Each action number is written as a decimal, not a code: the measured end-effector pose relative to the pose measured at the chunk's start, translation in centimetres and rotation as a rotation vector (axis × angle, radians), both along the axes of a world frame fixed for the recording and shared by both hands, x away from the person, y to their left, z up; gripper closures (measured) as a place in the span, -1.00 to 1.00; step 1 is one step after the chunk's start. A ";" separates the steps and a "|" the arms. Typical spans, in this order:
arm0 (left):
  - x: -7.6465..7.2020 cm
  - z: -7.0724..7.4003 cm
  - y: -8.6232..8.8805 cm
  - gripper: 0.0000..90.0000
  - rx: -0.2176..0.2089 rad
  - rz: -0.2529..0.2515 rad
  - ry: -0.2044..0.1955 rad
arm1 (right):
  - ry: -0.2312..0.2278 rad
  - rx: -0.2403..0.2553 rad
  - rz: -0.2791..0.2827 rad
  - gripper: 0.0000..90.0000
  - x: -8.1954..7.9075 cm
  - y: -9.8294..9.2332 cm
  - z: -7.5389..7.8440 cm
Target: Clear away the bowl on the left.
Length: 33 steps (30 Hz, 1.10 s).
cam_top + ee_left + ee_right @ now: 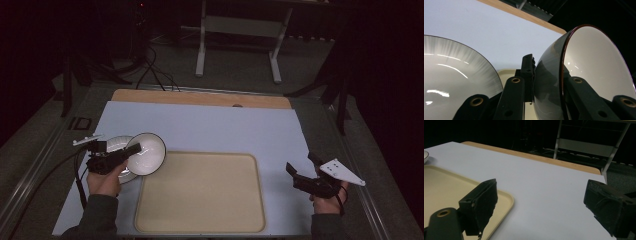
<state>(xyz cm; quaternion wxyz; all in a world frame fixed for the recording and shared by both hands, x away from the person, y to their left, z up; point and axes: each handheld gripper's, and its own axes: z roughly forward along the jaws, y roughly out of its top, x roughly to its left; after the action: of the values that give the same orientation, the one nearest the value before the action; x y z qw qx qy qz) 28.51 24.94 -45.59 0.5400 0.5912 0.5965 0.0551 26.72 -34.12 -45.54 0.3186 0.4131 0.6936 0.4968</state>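
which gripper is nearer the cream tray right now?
Left. The left gripper, shut on the tilted bowl, sits right at the cream tray's far-left corner. The right gripper hangs open off the tray's right edge, with bare white tabletop between them.

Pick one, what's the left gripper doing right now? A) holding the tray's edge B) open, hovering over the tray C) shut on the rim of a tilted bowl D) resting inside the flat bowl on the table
C: the left gripper has its jaws on either side of the wall of the tilted bowl, one inside and one outside, beside the second bowl and left of the tray.
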 end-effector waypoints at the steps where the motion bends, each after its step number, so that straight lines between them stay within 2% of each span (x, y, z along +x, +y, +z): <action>1: 0.0 0.0 -0.1 0.71 0.004 -0.006 0.000 | 0.000 0.000 0.000 -0.74 0.0 0.0 0.0; 33: 0.3 -0.6 -3.3 0.71 0.052 -0.074 0.015 | 0.001 0.000 0.002 -0.74 0.0 0.0 0.0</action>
<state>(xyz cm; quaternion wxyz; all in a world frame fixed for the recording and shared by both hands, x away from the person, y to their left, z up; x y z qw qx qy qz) 28.81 21.68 -46.15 0.5218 0.6269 0.5767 0.0462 26.70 -34.10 -45.55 0.3179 0.4127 0.6941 0.4969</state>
